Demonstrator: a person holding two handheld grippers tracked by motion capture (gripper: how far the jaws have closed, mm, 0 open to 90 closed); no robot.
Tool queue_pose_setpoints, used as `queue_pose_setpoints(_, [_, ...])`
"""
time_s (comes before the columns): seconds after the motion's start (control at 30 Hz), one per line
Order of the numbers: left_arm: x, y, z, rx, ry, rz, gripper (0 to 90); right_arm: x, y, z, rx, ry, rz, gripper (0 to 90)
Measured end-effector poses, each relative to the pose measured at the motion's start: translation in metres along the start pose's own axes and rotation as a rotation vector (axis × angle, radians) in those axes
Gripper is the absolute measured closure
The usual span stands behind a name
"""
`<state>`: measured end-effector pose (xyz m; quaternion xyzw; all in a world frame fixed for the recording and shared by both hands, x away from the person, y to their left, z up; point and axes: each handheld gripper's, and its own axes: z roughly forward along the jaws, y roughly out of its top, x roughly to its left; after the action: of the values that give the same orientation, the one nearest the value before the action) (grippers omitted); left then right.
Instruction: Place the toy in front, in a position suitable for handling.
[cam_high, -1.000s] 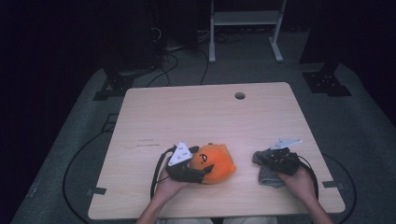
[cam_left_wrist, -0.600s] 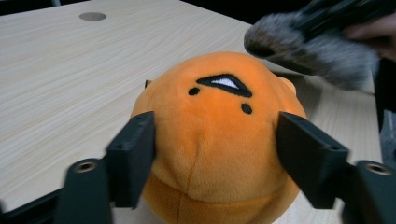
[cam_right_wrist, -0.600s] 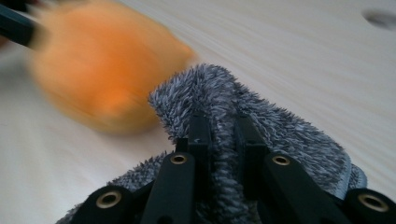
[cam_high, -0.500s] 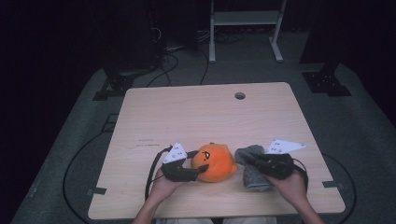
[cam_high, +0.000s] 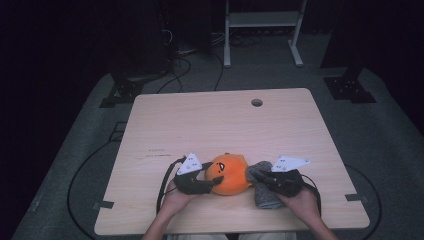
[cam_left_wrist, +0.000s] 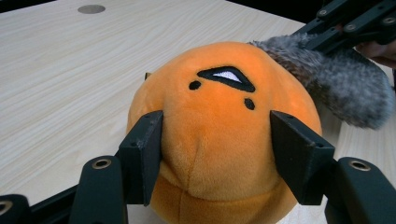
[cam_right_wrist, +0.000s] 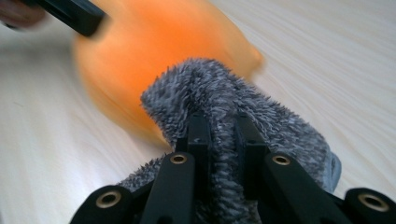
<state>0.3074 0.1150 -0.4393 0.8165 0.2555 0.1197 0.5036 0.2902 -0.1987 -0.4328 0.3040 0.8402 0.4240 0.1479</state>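
Your left tool (cam_left_wrist: 212, 154) has just been closing and squeezes the round orange plush toy (cam_left_wrist: 219, 126), soft and light; your right tool (cam_right_wrist: 223, 135) pinches the fuzzy grey sock (cam_right_wrist: 243, 107), limp, so grip the bulk.

Surface (cam_high: 210, 125): rectangular top of pale wood with lengthwise grain and rounded corners, standing on a dark grey carpeted floor (cam_high: 385, 130). One round cable hole (cam_high: 257, 102) sits near the far edge, right of centre. Faint small markings (cam_high: 156, 152) show on the left half. Dark tabs sit at the near left edge (cam_high: 103, 204) and near right edge (cam_high: 353, 197).

Lying directly on it, all close to the near edge:
- orange plush toy (cam_high: 231, 174), rounded, with black embroidered face marks, near the middle;
- grey fuzzy sock (cam_high: 265, 187), just right of the toy and touching it, one end lifted against the toy's side.
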Motion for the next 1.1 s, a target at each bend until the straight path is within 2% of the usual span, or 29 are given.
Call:
queue_pose_setpoints(0.07, [0.001, 0.0, 0.0, -0.001, 0.003, -0.004, 37.3, -0.005, -0.004, -0.002, 0.017, -0.024, 0.014, 79.0])
queue_pose_setpoints(0.17, [0.002, -0.001, 0.002, -0.006, 0.01, -0.018, 37.3, -0.001, 0.0, -0.007, -0.036, 0.003, 0.008, 79.0])
queue_pose_setpoints(0.23, [0.003, -0.001, 0.003, -0.008, 0.015, -0.024, 37.2, 0.012, 0.008, -0.007, -0.074, 0.049, -0.035, 78.9])
queue_pose_setpoints(0.3, [0.004, 0.0, 0.004, -0.008, 0.019, -0.034, 36.8, 0.023, 0.013, -0.003, -0.07, 0.072, -0.091, 78.8])
queue_pose_setpoints(0.33, [0.006, 0.0, 0.004, -0.009, 0.019, -0.041, 36.5, 0.028, 0.014, 0.0, -0.057, 0.053, -0.118, 78.9])
queue_pose_setpoints(0.37, [0.008, -0.001, 0.003, -0.008, 0.016, -0.046, 36.3, 0.028, 0.013, 0.002, -0.051, 0.047, -0.123, 78.9])
queue_pose_setpoints(0.43, [0.01, -0.001, 0.004, -0.015, 0.012, -0.063, 36.1, 0.021, 0.011, 0.003, -0.048, 0.047, -0.102, 78.9])
queue_pose_setpoints(0.57, [0.011, 0.0, 0.006, -0.022, 0.019, -0.079, 35.8, 0.004, 0.003, 0.001, -0.015, -0.017, -0.041, 78.9])
queue_pose_setpoints(0.6, [0.011, 0.001, 0.006, -0.021, 0.023, -0.079, 35.8, 0.002, 0.003, -0.001, -0.02, -0.018, -0.026, 79.0])
queue_pose_setpoints(0.67, [0.011, 0.001, 0.008, -0.025, 0.024, -0.089, 35.8, 0.007, 0.007, -0.004, -0.064, 0.014, -0.028, 79.0])
queue_pose_setpoints(0.73, [0.01, 0.001, 0.009, -0.028, 0.022, -0.08, 35.9, 0.019, 0.015, -0.004, -0.111, 0.075, -0.065, 78.9])
queue_pose_setpoints(0.77, [0.009, 0.001, 0.009, -0.02, 0.02, -0.071, 35.9, 0.027, 0.019, -0.003, -0.116, 0.093, -0.092, 78.9])
queue_pose_setpoints(0.83, [0.009, 0.001, 0.007, -0.004, 0.007, -0.056, 36.0, 0.036, 0.022, 0.003, -0.082, 0.086, -0.16, 78.9])
queue_pose_setpoints(0.87, [0.009, 0.0, 0.006, 0.003, -0.002, -0.053, 36.2, 0.036, 0.022, 0.005, -0.064, 0.077, -0.171, 78.9])
queue_pose_setpoints(0.9, [0.009, -0.001, 0.004, 0.016, -0.011, -0.044, 36.6, 0.032, 0.02, 0.007, -0.054, 0.068, -0.164, 79.0])
queue_pose_setpoints(1.03, [0.009, -0.002, -0.001, 0.082, -0.057, 0.008, 38.0, 0.007, 0.013, 0.0, -0.065, 0.021, -0.035, 79.0])
queue_pose_setpoints(1.1, [0.009, -0.002, -0.006, 0.081, -0.101, 0.0, 35.8, 0.003, 0.01, -0.001, -0.063, 0.047, -0.015, 78.9])
